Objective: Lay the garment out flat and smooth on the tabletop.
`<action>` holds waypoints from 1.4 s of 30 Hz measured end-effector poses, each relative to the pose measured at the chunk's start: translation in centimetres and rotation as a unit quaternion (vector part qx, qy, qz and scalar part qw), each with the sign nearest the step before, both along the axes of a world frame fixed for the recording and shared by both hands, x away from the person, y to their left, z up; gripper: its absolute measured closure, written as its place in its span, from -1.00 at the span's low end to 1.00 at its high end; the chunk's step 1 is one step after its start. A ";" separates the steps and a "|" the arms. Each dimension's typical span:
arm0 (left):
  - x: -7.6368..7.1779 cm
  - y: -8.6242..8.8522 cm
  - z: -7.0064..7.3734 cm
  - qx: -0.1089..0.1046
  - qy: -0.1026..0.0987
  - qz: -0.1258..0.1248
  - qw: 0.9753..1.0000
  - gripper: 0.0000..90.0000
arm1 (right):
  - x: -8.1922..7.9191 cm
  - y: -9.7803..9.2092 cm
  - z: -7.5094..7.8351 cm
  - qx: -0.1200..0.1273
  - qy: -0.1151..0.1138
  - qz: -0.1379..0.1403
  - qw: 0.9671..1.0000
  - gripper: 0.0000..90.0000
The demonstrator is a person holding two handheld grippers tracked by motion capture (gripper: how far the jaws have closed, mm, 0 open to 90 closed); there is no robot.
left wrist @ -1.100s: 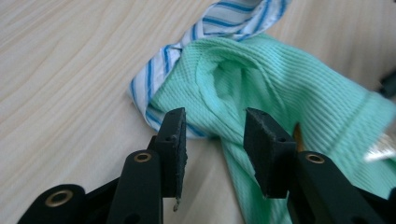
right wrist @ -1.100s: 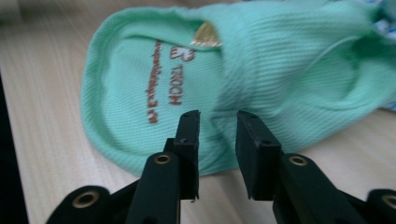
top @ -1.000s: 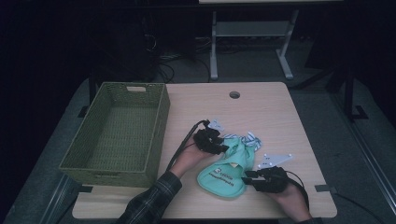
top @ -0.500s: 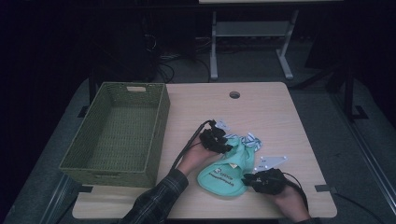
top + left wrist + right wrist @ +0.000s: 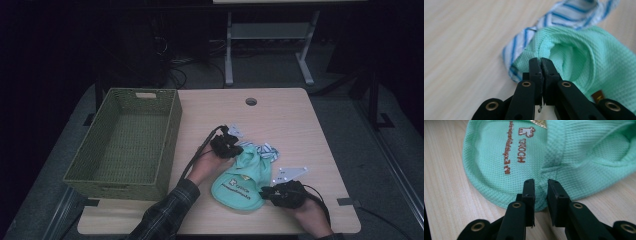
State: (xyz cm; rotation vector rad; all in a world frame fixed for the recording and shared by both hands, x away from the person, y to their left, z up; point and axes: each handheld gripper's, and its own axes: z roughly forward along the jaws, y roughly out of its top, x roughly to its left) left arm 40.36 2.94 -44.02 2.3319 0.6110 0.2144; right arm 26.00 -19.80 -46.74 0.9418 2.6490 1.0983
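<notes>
the mint-green garment (image 5: 243, 182) is lying on the table (image 5: 290, 120), toward the near edge and right of the middle, well apart from the green woven basket (image 5: 125, 142) that is standing along the left edge. a blue-and-white striped trim (image 5: 571, 12) is poking out from under its far end, and brown printed lettering (image 5: 515, 150) is facing up on the rounded near part.

the left gripper (image 5: 226, 145) is working at the far end of the garment, its claw pressed together on a raised fold of the green knit, as the left gripper view (image 5: 541, 62) is showing: the jaws are meeting with cloth caught between their tips. that pinch is lifting the fold off the wood, which is probably why the fabric is bulging up there instead of lying flat.

the right gripper (image 5: 285, 192) is sitting at the near right edge of the garment. in the right gripper view its claw (image 5: 541, 186) is spread a little, the two jaws standing either side of a seam at the hem, with the cloth running between them but not yet squeezed. it seems to be lining up for a second hold, so that the piece can be carried by two ends rather than dragged by one.

the basket is empty and open-topped, a likely place for the garment to go.
</notes>
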 end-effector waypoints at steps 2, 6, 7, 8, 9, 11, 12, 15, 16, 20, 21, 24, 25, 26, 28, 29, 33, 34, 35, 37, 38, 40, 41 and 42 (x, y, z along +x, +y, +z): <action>0.4 0.8 0.3 -0.003 0.000 0.014 1.000 0.95 | 0.0 0.0 0.0 0.000 0.001 0.000 1.000 0.69; 1.0 2.1 0.7 -0.003 0.001 0.039 0.999 0.95 | 0.0 -0.2 0.1 -0.002 0.005 0.000 1.000 0.69; 1.1 2.4 0.7 0.003 -0.004 0.045 0.999 0.95 | 0.1 -0.3 0.1 -0.001 0.005 0.000 1.000 0.69; 1.1 2.5 0.7 0.012 -0.008 0.049 0.999 0.95 | 0.1 -0.3 0.1 -0.001 0.006 -0.001 1.000 0.69; 1.2 2.9 0.6 0.023 -0.008 0.056 0.998 0.95 | 0.1 -0.4 0.1 -0.001 0.006 0.000 1.000 0.69; 1.3 3.2 0.4 0.025 -0.007 0.058 0.998 0.95 | 0.2 -0.5 0.1 -0.003 0.005 0.001 1.000 0.69; 1.3 3.3 0.3 0.024 -0.006 0.058 0.998 0.94 | 0.2 -0.5 0.1 -0.001 0.008 -0.001 1.000 0.69; 1.1 3.6 0.1 0.022 -0.004 0.062 0.998 0.90 | 0.3 -0.6 0.1 -0.001 0.006 -0.001 1.000 0.68; 0.9 3.7 0.2 0.015 -0.003 0.064 0.998 0.84 | 0.3 -0.6 0.1 -0.001 0.006 0.000 1.000 0.67; -0.2 4.0 1.0 0.008 -0.007 0.055 0.998 0.69 | 0.3 -0.6 0.1 0.006 0.005 0.007 1.000 0.60; -0.9 4.1 1.1 0.003 -0.006 0.051 0.999 0.69 | 0.4 -0.7 0.1 0.011 0.004 0.008 1.000 0.60; -2.3 4.3 1.2 0.011 -0.001 0.032 0.999 0.73 | 0.7 -1.0 0.7 0.033 -0.001 0.002 0.999 0.60; -3.1 4.2 1.1 0.011 0.004 0.026 1.000 0.74 | 0.8 -1.1 0.8 0.034 -0.003 0.001 0.999 0.60; -3.5 4.3 1.0 0.012 0.003 0.020 1.000 0.76 | 1.1 -1.2 1.0 0.032 -0.010 0.000 0.999 0.60; -4.8 4.3 0.9 0.016 0.005 0.010 1.000 0.80 | 1.6 -1.3 1.3 0.033 -0.016 -0.007 0.999 0.61; -5.4 4.4 0.9 0.015 0.006 0.006 1.000 0.82 | 1.9 -1.4 1.4 0.031 -0.019 -0.012 0.999 0.62; -7.0 5.1 0.7 0.016 0.010 -0.002 1.000 0.91 | 3.8 -2.0 1.9 0.037 -0.034 -0.034 0.998 0.66; -7.1 5.2 0.5 0.017 0.015 -0.002 1.000 0.93 | 4.1 -2.0 1.9 0.037 -0.035 -0.040 0.998 0.66; -7.2 5.4 0.2 0.021 0.019 -0.001 1.000 0.93 | 4.7 -2.1 2.0 0.036 -0.040 -0.044 0.998 0.67; -7.2 5.6 -0.4 0.023 0.028 0.001 0.999 0.94 | 5.8 -2.1 2.1 0.036 -0.039 -0.056 0.997 0.67; -7.2 5.6 -0.6 0.025 0.034 0.001 0.999 0.95 | 6.4 -2.0 2.1 0.037 -0.035 -0.060 0.997 0.67; -7.1 5.7 -1.0 0.035 0.035 -0.001 0.999 0.96 | 7.5 -1.8 1.8 0.035 -0.032 -0.067 0.997 0.67; -7.1 5.6 -1.2 0.046 0.032 0.000 0.998 0.96 | 8.0 -1.7 1.7 0.034 -0.029 -0.070 0.997 0.67; -7.1 5.6 -1.4 0.061 0.028 -0.002 0.998 0.97 | 8.5 -1.6 1.5 0.031 -0.030 -0.074 0.996 0.68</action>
